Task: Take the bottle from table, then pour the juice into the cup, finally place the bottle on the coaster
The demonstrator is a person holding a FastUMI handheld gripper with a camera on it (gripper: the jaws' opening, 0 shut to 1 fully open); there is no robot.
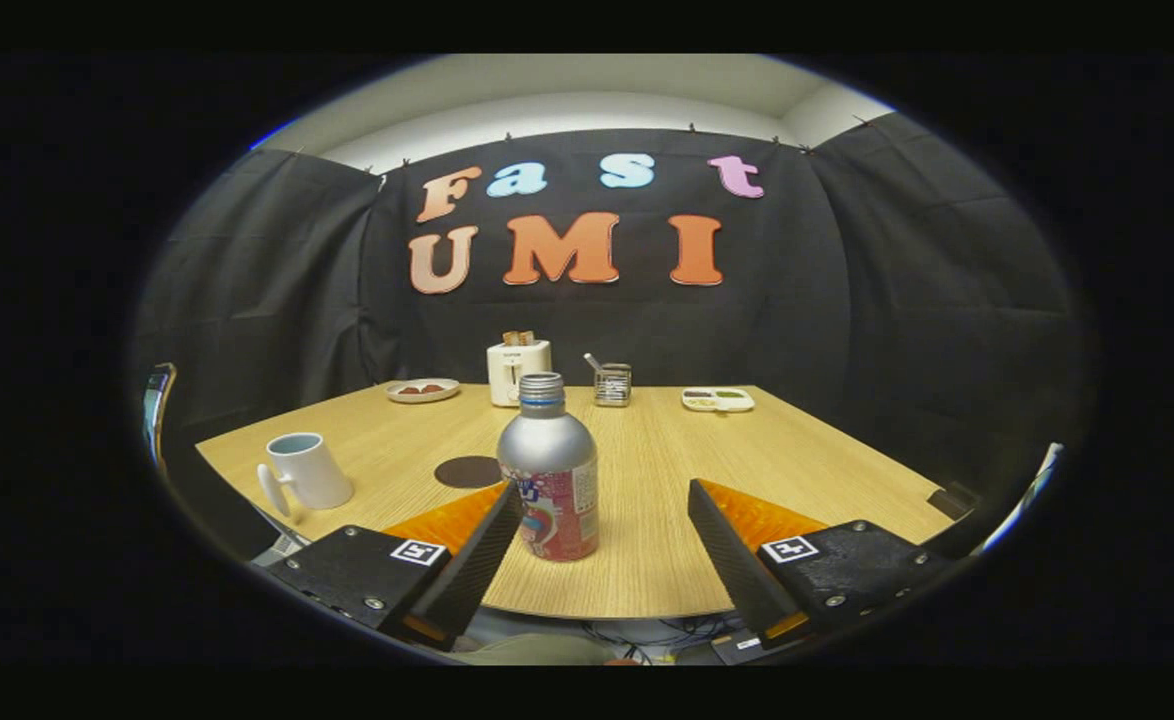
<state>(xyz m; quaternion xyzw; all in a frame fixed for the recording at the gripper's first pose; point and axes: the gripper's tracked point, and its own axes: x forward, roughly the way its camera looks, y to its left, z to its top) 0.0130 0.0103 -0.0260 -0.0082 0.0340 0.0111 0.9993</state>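
Where the booth's black cloth hangs behind it, the table (pixel 647 470), pale wood with a rounded near edge, takes up most of the scene. Next in size, the gripper (pixel 604 500) reaches over that near edge with its two black fingers (pixel 482 555) spread wide apart, holding nothing. The bottle (pixel 549 470), silver with a red label and no cap on its threaded neck, stands upright on the table between the fingers, close against the tip of the left one and well clear of the right one; whether it touches the left tip cannot be told. To the left of the bottle, near the table's edge, stands the white cup (pixel 305 470), upright, its handle turned toward the camera. A white toaster (pixel 518 370) sits at the far edge, beyond the bottle. The dark round coaster (pixel 466 471) lies flat just left of the bottle, between it and the cup. A small plate (pixel 423 390), a wire holder (pixel 612 384) and a divided tray (pixel 717 399) line the far side.
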